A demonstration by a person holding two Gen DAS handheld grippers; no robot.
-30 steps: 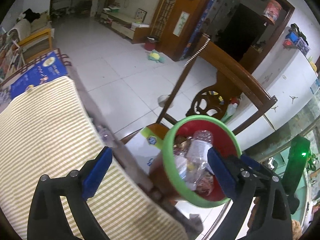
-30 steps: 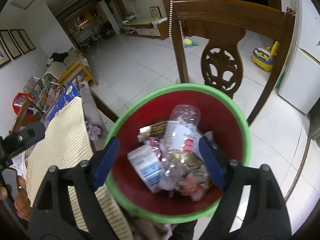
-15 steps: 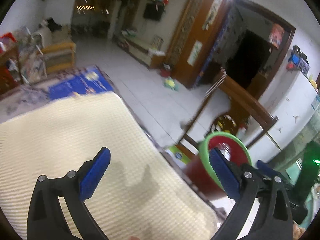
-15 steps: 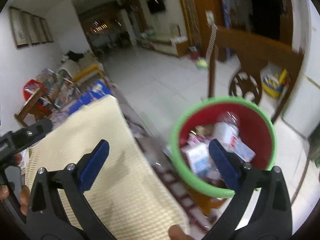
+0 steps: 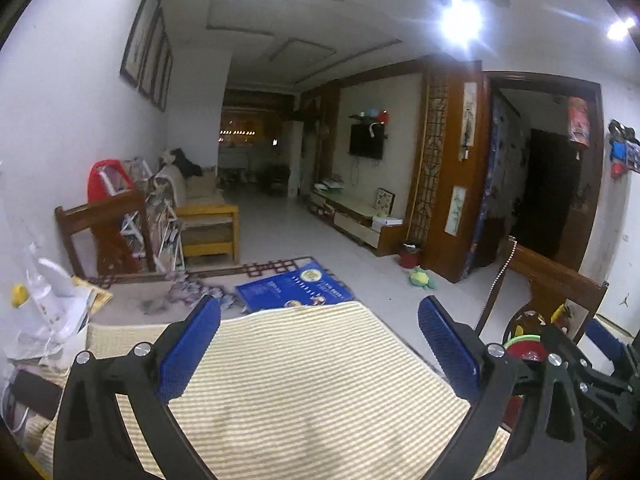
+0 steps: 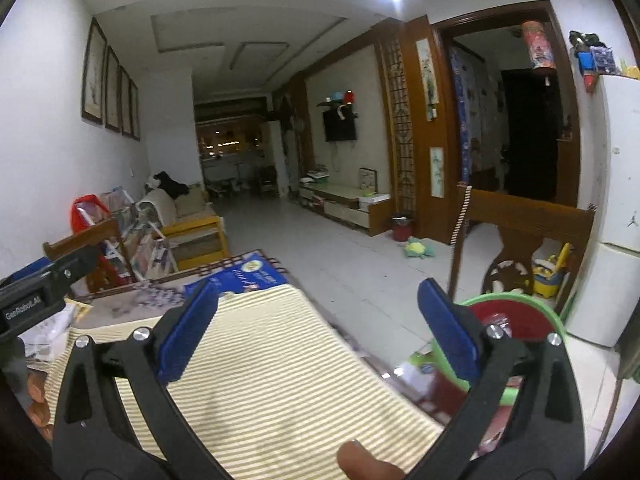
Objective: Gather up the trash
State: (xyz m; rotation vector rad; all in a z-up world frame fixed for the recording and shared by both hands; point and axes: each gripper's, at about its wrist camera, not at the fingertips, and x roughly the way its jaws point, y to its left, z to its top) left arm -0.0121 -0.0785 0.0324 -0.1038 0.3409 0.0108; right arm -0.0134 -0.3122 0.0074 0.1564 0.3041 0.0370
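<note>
The red trash bin with a green rim (image 6: 520,310) stands low at the right of the right wrist view, a clear bottle showing inside. In the left wrist view only a sliver of the bin (image 5: 524,346) peeks past the fingers. My left gripper (image 5: 318,344) is open over the yellow striped mat (image 5: 304,392), nothing between its blue pads. My right gripper (image 6: 318,328) is open too, empty, above the same mat (image 6: 272,380) and left of the bin. A crumpled white bag with papers (image 5: 48,312) lies at the table's left end.
A blue booklet (image 5: 292,288) lies beyond the mat. A carved wooden chair (image 6: 520,232) stands behind the bin, a white fridge (image 6: 616,200) to its right. A bookshelf and a wooden bench (image 5: 208,220) line the left wall. A fingertip (image 6: 360,464) shows at the bottom.
Both views swung up and left, away from the bin and over the striped mat; the bin slid to the lower right. The right jaws stand wider than a second ago.
</note>
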